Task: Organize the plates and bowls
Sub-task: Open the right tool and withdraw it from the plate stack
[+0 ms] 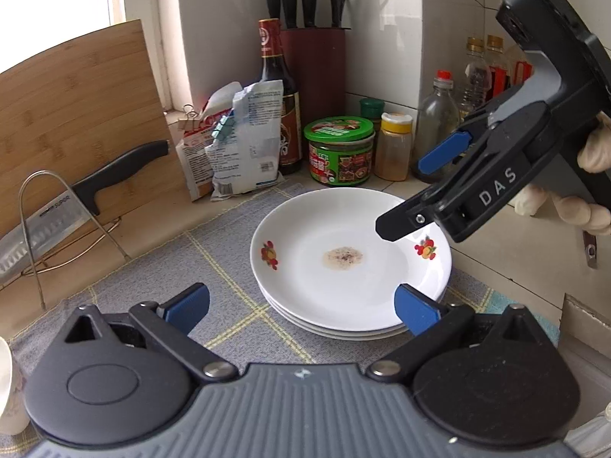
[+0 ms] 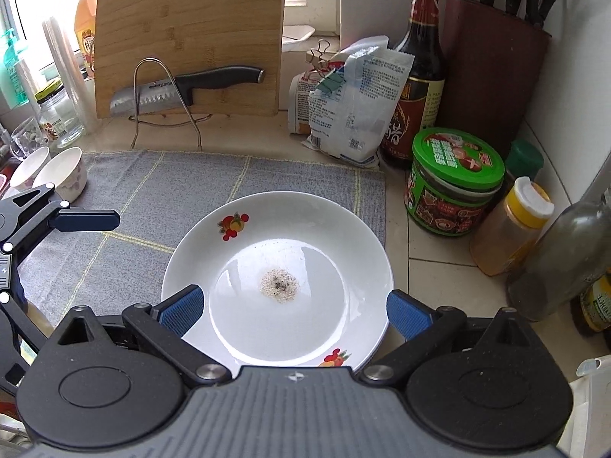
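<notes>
White glazed china makes up the stack of plates (image 1: 349,267) that sits on the grey mat (image 1: 214,267) at the right end of the desk (image 1: 496,267), just in front of a green-lidded jar (image 1: 339,149) and a yellow-capped spice jar (image 1: 393,147). Three plates show at the stack's edge in the left wrist view; the top one carries fruit motifs on its rim and a small patch of speckled residue in its well.

Both tools are empty. The left hand-held gripper (image 1: 301,307) has its blue pads spread wide, low over the mat at the stack's near edge, touching nothing. The right hand-held gripper (image 2: 294,311) also has its jaws spread, poised above the plate with the pads flanking the near rim; whether a pad touches the china cannot be told. A gloved hand (image 1: 573,206) holds it.

Two small bowls (image 2: 49,173) stand at the far left edge of the mat, well apart from the plates.

The plates will likely be stiff, fairly heavy as a stack, slick with glaze and breakable if knocked or dropped. The sloping rim is the sensible place to pinch, one pad above and one below, and one plate at a time would be safer than lifting all three. The bowls look lighter; their upright wall offers a grip at the lip. Jars crowd the stack's far side, so a swing that way risks a knock.
</notes>
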Motion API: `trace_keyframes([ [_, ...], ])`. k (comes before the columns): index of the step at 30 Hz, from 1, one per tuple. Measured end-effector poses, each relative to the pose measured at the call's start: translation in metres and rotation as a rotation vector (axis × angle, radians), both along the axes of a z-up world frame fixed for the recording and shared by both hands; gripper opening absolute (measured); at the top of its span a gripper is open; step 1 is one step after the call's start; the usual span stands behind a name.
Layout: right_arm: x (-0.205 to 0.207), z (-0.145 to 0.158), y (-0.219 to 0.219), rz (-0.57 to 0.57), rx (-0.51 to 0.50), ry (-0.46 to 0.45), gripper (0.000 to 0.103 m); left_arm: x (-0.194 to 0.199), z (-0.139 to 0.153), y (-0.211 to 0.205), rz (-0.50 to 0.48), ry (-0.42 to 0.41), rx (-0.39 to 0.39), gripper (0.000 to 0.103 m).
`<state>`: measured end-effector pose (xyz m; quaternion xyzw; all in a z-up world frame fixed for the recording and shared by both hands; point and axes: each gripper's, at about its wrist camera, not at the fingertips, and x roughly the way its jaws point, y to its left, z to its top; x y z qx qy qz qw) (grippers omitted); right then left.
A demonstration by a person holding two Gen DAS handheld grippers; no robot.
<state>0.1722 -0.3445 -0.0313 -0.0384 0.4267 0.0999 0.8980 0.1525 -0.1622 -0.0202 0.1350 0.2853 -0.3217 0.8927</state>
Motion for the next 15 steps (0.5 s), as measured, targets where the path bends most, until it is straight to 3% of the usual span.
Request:
trace_keyframes([
  [6, -0.009, 0.002, 0.032, 0.108, -0.107, -0.132, 0.103, -0.01, 0.006, 0.024, 0.192, -0.018, -0.01, 0.102],
  [9, -0.009, -0.001, 0.044, 0.182, -0.067, -0.147, 0.103, -0.014, 0.007, 0.038, 0.312, 0.007, 0.006, 0.102],
  [15, -0.006, -0.013, 0.071, 0.292, 0.014, -0.131, 0.103, -0.033, 0.01, 0.068, 0.435, 0.025, 0.046, 0.102],
])
